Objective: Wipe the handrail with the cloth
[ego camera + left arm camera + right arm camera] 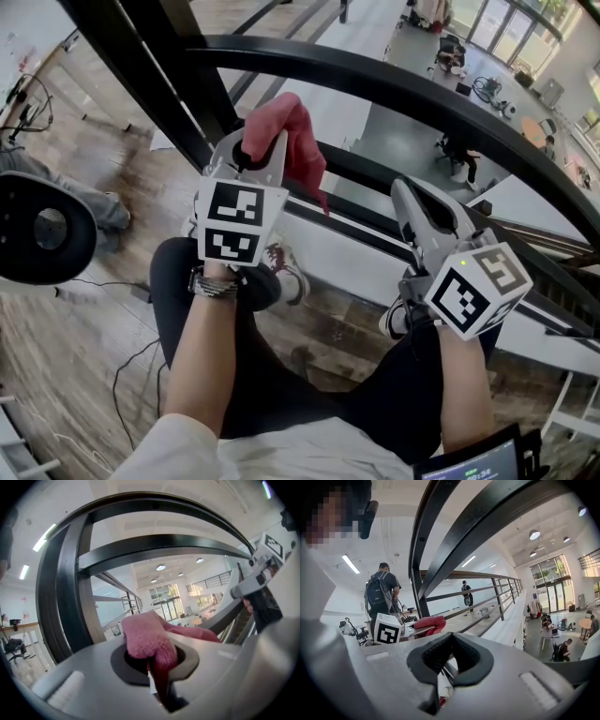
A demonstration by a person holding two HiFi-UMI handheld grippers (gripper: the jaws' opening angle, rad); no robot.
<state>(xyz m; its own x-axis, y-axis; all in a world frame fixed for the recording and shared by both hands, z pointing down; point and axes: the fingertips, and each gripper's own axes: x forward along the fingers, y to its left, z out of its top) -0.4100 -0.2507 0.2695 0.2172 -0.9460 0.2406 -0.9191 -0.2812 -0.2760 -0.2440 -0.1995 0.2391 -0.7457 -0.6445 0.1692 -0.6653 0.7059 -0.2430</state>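
Left gripper (255,155) is clamped on the pink cloth (298,139). The wad sticks out past the jaws toward 1 o'clock, just under the black handrail (403,89); can't tell if it touches. Right gripper (412,202) sits at 4 o'clock of the cloth, jaws together, empty. Cloth looks light, soft and fluffy: likely drapes on the rail, may bunch or slip. Best hold is a deep mid-bundle pinch, loose end free.

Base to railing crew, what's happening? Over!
Left gripper shut on pink cloth. Right gripper shut, empty. Cloth below black handrail, contact unclear. Nothing between.
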